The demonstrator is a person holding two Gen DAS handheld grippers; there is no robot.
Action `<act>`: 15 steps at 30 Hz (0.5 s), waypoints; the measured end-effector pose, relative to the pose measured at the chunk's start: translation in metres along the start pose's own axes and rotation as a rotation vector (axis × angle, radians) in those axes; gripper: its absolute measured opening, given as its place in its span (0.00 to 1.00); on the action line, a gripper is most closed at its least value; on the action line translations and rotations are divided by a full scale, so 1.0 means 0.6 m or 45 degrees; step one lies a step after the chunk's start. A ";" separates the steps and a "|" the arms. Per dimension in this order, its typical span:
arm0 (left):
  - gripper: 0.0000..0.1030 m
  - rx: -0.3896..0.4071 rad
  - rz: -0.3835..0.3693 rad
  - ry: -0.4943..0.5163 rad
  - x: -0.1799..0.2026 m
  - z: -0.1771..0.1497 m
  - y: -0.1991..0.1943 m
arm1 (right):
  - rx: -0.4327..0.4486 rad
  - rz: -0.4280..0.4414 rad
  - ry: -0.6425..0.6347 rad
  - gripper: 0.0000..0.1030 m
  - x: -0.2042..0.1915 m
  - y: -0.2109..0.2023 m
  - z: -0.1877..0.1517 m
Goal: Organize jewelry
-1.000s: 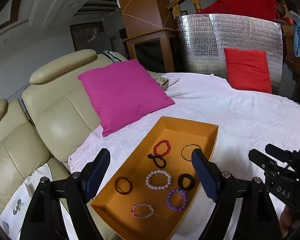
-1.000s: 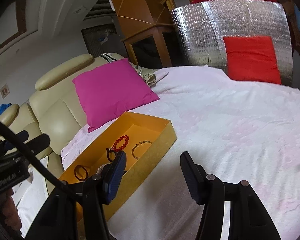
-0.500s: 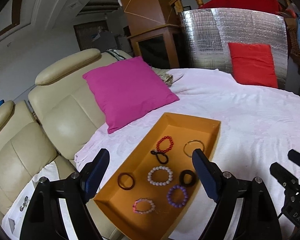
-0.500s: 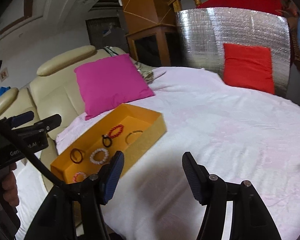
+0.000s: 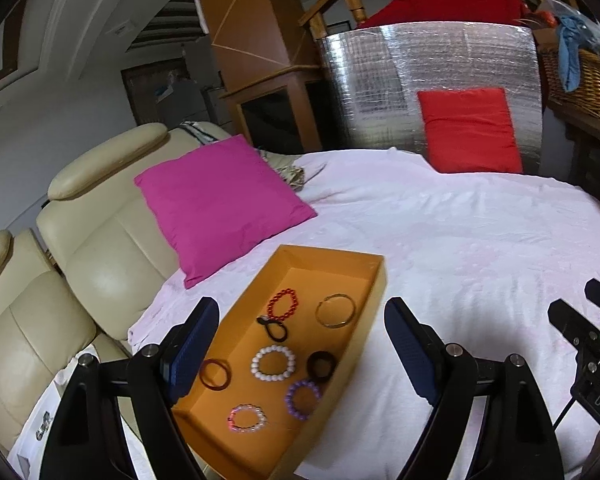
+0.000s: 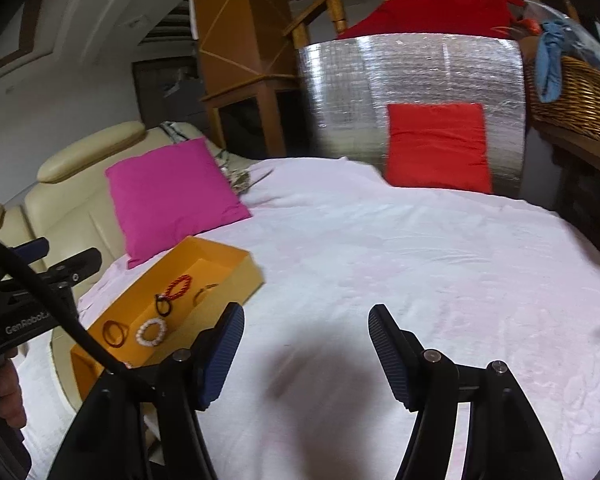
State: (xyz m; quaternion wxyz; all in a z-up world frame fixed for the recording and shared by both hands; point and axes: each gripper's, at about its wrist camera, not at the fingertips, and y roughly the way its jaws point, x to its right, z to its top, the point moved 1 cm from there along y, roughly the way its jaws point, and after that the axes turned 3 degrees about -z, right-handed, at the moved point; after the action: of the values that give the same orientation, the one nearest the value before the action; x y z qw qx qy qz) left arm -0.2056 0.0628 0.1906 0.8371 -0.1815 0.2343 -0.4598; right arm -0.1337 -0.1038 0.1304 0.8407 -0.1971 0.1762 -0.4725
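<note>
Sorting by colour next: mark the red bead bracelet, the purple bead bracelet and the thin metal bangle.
red bead bracelet (image 5: 283, 305), left wrist view, beads on its left side
purple bead bracelet (image 5: 303, 397), left wrist view, its open middle
thin metal bangle (image 5: 335, 325), left wrist view, near rim

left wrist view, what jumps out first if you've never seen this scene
An orange tray on the pale cloth holds several bracelets, among them a red beaded one and a thin metal bangle at its far end. Behind it to the left lies a magenta cushion; a red cushion leans on a silver panel.
</note>
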 end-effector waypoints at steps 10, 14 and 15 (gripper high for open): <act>0.83 0.007 -0.123 0.027 0.058 0.006 -0.016 | 0.030 -0.183 0.102 0.68 0.068 -0.046 -0.010; 0.83 0.002 -0.178 0.032 0.080 0.006 -0.018 | 0.020 -0.230 0.182 0.68 0.107 -0.053 -0.012; 0.83 0.001 -0.188 0.033 0.083 0.004 -0.019 | 0.020 -0.217 0.204 0.68 0.114 -0.055 -0.011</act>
State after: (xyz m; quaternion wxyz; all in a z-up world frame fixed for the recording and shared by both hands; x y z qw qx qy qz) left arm -0.1889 0.0147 0.1874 0.7979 -0.1921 0.2310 -0.5226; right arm -0.1274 -0.1798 0.1336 0.7823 -0.1664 0.2217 -0.5578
